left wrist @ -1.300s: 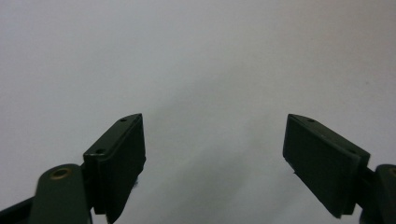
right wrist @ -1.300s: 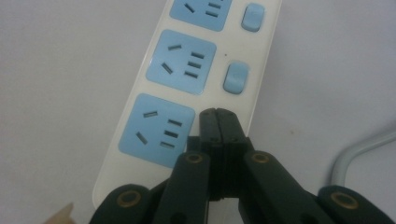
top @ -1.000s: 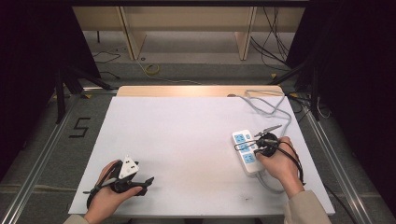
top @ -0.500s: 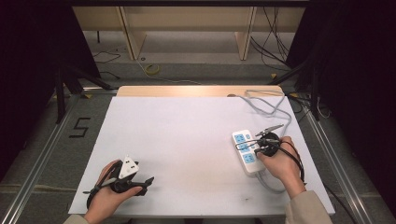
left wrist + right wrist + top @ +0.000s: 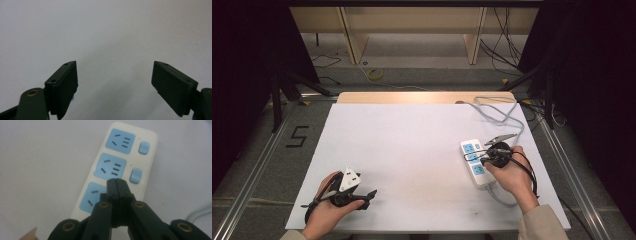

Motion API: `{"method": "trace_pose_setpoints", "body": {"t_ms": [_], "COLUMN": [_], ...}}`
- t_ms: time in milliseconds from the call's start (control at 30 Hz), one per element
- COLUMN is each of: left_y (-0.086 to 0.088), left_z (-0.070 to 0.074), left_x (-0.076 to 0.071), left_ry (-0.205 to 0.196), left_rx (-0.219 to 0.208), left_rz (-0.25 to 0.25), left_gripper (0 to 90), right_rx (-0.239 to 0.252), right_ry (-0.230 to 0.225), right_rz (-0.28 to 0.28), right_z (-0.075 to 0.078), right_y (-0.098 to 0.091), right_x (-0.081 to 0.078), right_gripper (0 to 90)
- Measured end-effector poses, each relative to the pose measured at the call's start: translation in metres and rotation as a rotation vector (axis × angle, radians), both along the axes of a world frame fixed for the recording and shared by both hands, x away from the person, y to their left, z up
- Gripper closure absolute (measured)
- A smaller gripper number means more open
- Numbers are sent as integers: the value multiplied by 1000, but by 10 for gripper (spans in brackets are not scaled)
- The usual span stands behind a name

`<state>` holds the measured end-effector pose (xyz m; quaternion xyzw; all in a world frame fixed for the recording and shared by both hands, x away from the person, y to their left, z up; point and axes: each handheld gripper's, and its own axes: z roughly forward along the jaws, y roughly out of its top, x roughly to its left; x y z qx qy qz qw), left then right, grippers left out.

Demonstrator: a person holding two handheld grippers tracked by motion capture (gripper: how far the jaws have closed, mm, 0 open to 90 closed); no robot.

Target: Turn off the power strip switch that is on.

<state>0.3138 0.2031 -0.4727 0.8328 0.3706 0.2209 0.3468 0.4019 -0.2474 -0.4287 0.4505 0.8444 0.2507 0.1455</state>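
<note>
A white power strip (image 5: pixel 474 161) with blue sockets and blue switches lies at the right of the white table. In the right gripper view the power strip (image 5: pixel 120 157) shows three sockets, and my right gripper (image 5: pixel 116 182) is shut with its jaws pressed together just over the nearest socket, nothing between them. In the high view the right gripper (image 5: pixel 486 156) sits above the strip in the person's right hand. My left gripper (image 5: pixel 371 194) rests near the table's front left corner. The left gripper (image 5: pixel 115 75) stands open over bare white table.
The strip's grey cable (image 5: pixel 507 117) runs from its far end to the back right of the table (image 5: pixel 412 145), and another length (image 5: pixel 200 213) loops off beside the strip. A wooden strip (image 5: pixel 412 97) edges the table's far side. Metal rails (image 5: pixel 252 175) flank it.
</note>
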Motion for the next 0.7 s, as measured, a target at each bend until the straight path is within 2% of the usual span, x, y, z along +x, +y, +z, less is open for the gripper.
{"method": "trace_pose_setpoints", "body": {"t_ms": [367, 700], "left_y": [0, 0], "left_z": [0, 0], "left_x": [0, 0], "left_ry": [0, 0], "left_rx": [0, 1], "left_rz": [0, 1], "left_gripper": [209, 209], "right_rx": [42, 78], "right_ry": [-8, -41], "right_rz": [33, 65], "right_z": [0, 3], "right_y": [3, 4], "right_x": [-3, -7], "right_gripper": [900, 873]}}
